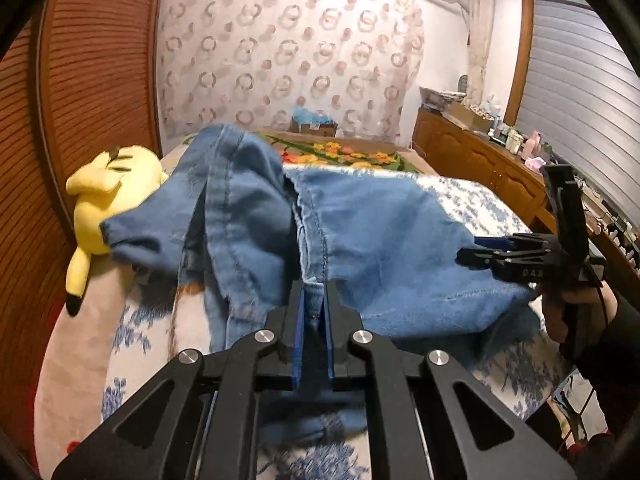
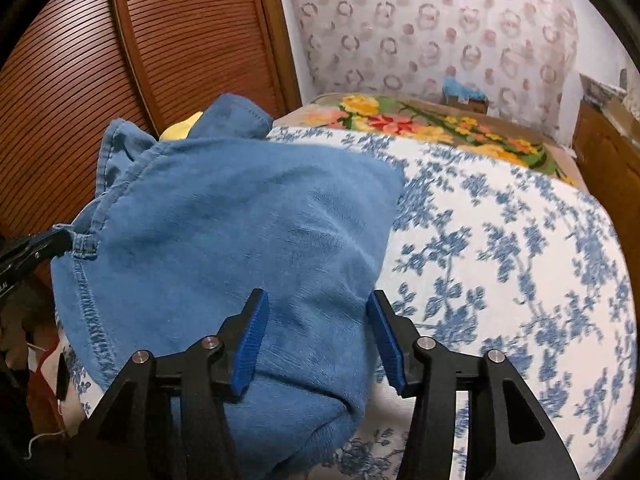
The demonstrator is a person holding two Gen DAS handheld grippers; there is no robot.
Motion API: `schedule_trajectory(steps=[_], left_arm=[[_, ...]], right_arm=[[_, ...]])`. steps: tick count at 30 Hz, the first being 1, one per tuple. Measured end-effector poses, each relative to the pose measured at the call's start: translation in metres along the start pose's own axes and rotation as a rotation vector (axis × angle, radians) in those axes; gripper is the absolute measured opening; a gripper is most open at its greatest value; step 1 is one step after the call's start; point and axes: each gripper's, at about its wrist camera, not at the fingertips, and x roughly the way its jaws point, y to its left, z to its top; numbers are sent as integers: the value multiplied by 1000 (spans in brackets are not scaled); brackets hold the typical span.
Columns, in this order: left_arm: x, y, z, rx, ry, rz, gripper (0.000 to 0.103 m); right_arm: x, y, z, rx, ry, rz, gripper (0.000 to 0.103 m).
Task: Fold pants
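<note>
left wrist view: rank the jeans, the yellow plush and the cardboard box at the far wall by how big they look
1. jeans, by far the largest, though they hang right at the camera
2. yellow plush
3. cardboard box, smallest, but it sits farthest away, so its true size against the plush is unsure

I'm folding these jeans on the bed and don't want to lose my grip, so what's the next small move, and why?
Probably close the right gripper on the denim. Its jaws stand open around the jeans, gripping nothing, while the left gripper is shut on a seam. The cloth lies bunched on the floral bedspread, so both ends need holding before lifting it flat.
</note>
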Motion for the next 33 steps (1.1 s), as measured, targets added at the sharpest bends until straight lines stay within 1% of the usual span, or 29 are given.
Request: schedule_trajectory(steps=[4, 7, 11, 12, 13, 14, 15, 16, 19, 22, 24, 27, 28, 30, 31, 33], left_arm=[[11, 2, -8, -6, 33, 9, 9], [11, 0, -8, 0, 30, 12, 9], [11, 1, -7, -4, 29, 8, 9], [11, 1, -7, -5, 30, 4, 9], [11, 1, -7, -4, 30, 1, 9], [11, -1, -8, -1, 31, -1, 9], [11, -3, -8, 4, 32, -2, 9], [12, -4, -7, 8, 32, -5, 9], [11, -14, -2, 27, 31, -25, 9], [12, -31, 5, 57, 22, -56, 9], [15, -47, 12, 77, 15, -89, 9], [20, -70, 22, 108, 8, -137, 9], [23, -81, 27, 122, 7, -159, 9], [31, -103, 36, 144, 8, -203, 9], [36, -116, 41, 159, 9, -225, 9], [44, -139, 48, 187, 13, -260, 9]], right_arm=[[18, 1, 4, 21, 39, 37, 59], [20, 1, 8, 47, 29, 56, 59], [23, 5, 6, 42, 14, 62, 58], [25, 6, 5, 39, 14, 84, 44], [26, 9, 5, 38, 18, 112, 24], [28, 11, 3, 34, 14, 127, 18], [25, 13, -1, 20, 5, 121, 12], [21, 14, -2, 1, -4, 117, 9], [3, 14, -1, -5, -63, 115, 7], [-16, 6, -4, -28, -98, 86, 7], [-35, 7, -15, -36, -119, 49, 7], [-58, -13, -24, -8, -139, -1, 7], [-67, -19, -33, 3, -143, -24, 7], [-85, -43, -41, 36, -155, -76, 7], [-87, -45, -46, 48, -157, -97, 7], [-101, -60, -53, 77, -164, -143, 7]])
